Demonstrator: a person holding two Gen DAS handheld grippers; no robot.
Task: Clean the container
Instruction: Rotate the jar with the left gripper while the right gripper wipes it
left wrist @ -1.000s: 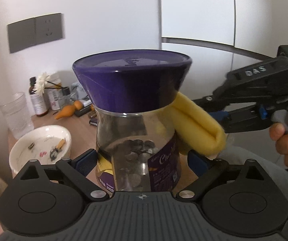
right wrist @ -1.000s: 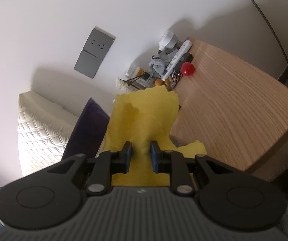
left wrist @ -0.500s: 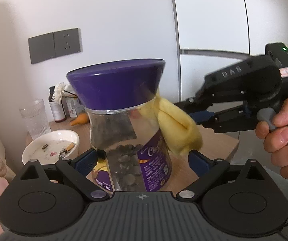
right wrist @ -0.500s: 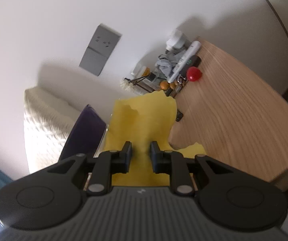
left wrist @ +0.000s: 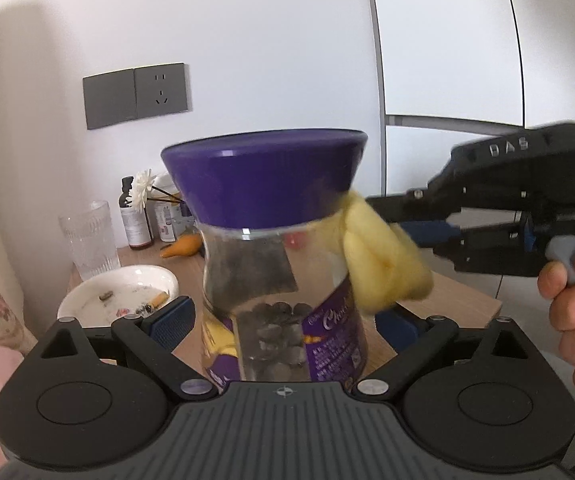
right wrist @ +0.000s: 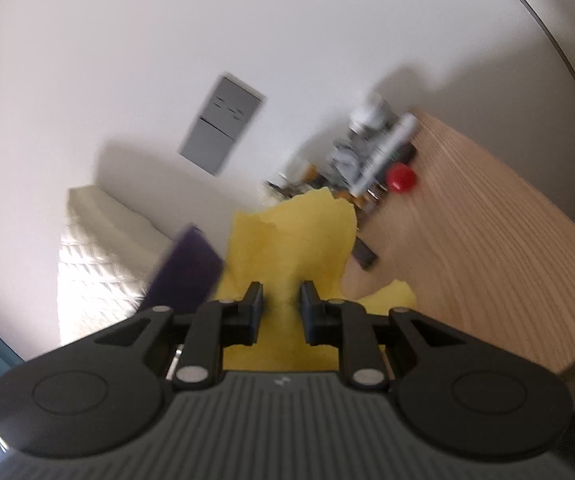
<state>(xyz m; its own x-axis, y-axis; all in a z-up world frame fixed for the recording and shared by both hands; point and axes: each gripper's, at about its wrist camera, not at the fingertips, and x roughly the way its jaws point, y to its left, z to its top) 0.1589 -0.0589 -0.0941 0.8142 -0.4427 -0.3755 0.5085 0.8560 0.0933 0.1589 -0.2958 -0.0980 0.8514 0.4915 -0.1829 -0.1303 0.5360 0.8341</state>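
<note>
A clear jar (left wrist: 283, 300) with a purple lid (left wrist: 263, 180) and dark coins inside is held upright by my left gripper (left wrist: 283, 320), shut on its lower body. My right gripper (right wrist: 282, 300) is shut on a yellow cloth (right wrist: 291, 240). In the left wrist view the right gripper (left wrist: 411, 220) comes in from the right and presses the bunched cloth (left wrist: 383, 264) against the jar's right shoulder, just under the lid. In the right wrist view the lid's edge (right wrist: 185, 268) shows left of the cloth.
A wooden table (left wrist: 459, 300) lies below. On it are a white dish (left wrist: 119, 292) with cigarette butts, a ribbed glass (left wrist: 89, 240), bottles and a white flower (left wrist: 143, 184) at the back. A red ball (right wrist: 401, 176) and clutter sit by the wall. A bed (right wrist: 99, 248) lies left.
The jar and left gripper have drawn back and tilted, showing more wall. The cloth has slid along the jar's right shoulder, staying pressed under the lid.
</note>
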